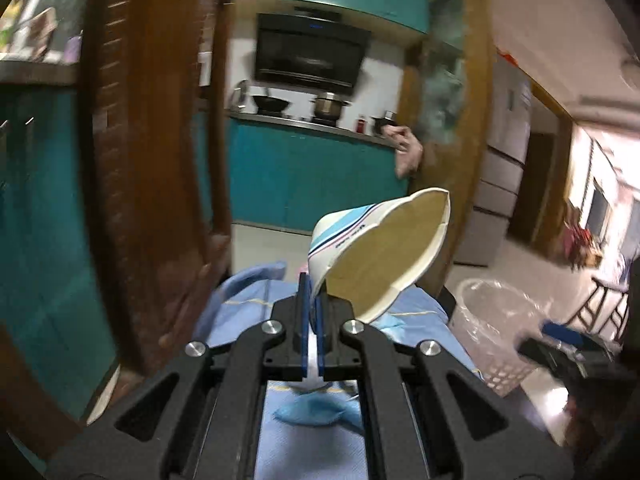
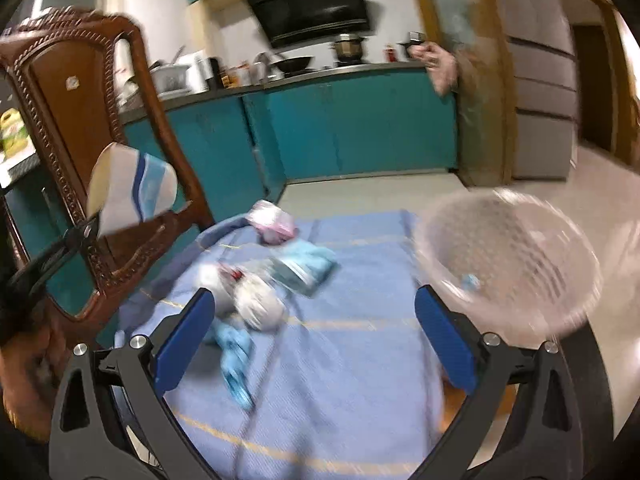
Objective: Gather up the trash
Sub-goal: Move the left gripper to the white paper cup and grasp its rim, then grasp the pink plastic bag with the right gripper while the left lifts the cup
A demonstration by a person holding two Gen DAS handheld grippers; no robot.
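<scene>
Paper cup (image 1: pixel 372 256) pinched by left gripper (image 1: pixel 314 304).

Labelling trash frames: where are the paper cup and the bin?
paper cup (image 1: pixel 384 256): left wrist view, tan inner wall.
bin (image 2: pixel 516 256): right wrist view, blurred mesh wall.

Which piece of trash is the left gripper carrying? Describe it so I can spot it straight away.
Start at the blue cloth-covered table beside the carved brown wooden chair. Above its left edge, the left gripper pinches a crushed white paper cup with blue stripes. Unlike the crumpled wrappers on the cloth, it is held in the air.
</scene>
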